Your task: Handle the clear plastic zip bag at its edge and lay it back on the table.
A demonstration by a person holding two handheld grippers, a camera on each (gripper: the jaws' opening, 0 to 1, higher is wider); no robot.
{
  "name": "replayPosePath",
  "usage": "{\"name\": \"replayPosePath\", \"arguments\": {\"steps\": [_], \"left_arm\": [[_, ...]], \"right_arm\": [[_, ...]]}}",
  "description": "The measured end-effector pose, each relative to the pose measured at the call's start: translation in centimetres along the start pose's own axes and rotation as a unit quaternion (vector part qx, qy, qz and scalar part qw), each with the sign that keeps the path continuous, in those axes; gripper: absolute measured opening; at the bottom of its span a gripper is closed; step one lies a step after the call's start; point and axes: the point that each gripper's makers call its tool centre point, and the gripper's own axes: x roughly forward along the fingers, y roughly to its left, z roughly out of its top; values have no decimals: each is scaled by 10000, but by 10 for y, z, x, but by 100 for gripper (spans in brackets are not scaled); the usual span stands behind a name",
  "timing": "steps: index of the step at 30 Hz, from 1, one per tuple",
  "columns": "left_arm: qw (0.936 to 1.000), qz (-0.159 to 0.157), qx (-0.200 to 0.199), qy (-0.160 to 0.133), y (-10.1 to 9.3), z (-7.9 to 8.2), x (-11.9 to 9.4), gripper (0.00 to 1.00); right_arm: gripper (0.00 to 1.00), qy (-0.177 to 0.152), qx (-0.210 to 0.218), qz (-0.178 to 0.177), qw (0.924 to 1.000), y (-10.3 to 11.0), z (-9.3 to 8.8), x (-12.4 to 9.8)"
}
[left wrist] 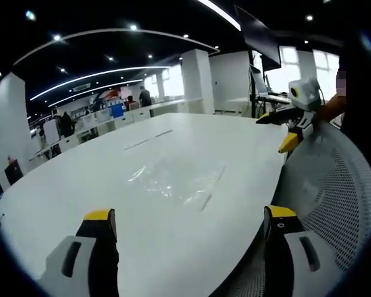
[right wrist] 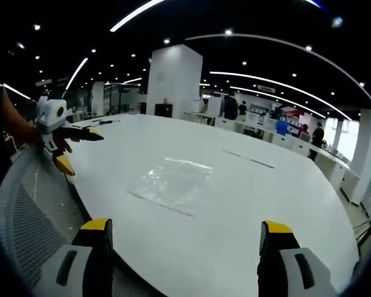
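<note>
In the left gripper view we see our left gripper [left wrist: 188, 226] with jaws spread wide, grasping nothing, above the near edge of the white table [left wrist: 99, 167]. The clear plastic zip bag [left wrist: 176, 179] lies flat on the table ahead. The right gripper [left wrist: 284, 133] hovers at the table's edge, over a mesh chair back [left wrist: 334, 192].

In the right gripper view the right gripper [right wrist: 184, 232] is likewise released, and the bag [right wrist: 173, 182] lies flat ahead; the left gripper [right wrist: 77, 148] hangs at left.

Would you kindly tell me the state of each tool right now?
Left tool: open, holding nothing, short of the zip bag.
Right tool: open, holding nothing.
</note>
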Motion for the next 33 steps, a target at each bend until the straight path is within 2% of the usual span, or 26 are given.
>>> {"name": "replayPosePath", "arguments": {"steps": [19, 22, 26, 30, 33], "left_arm": [[9999, 57, 41, 131, 3, 0, 2, 99], [9996, 50, 149, 241, 4, 0, 2, 97], [9995, 49, 186, 260, 6, 6, 4, 95], [9988, -15, 390, 301, 6, 14, 6, 93], [9957, -297, 569, 664, 2, 9, 7, 86]], "right_arm": [[99, 113, -33, 127, 9998, 3, -3, 1], [99, 125, -37, 147, 9998, 4, -3, 2], [99, 133, -45, 139, 9998, 3, -4, 1], [99, 147, -67, 140, 9998, 3, -5, 1], [99, 133, -62, 126, 9998, 3, -4, 1]]}}
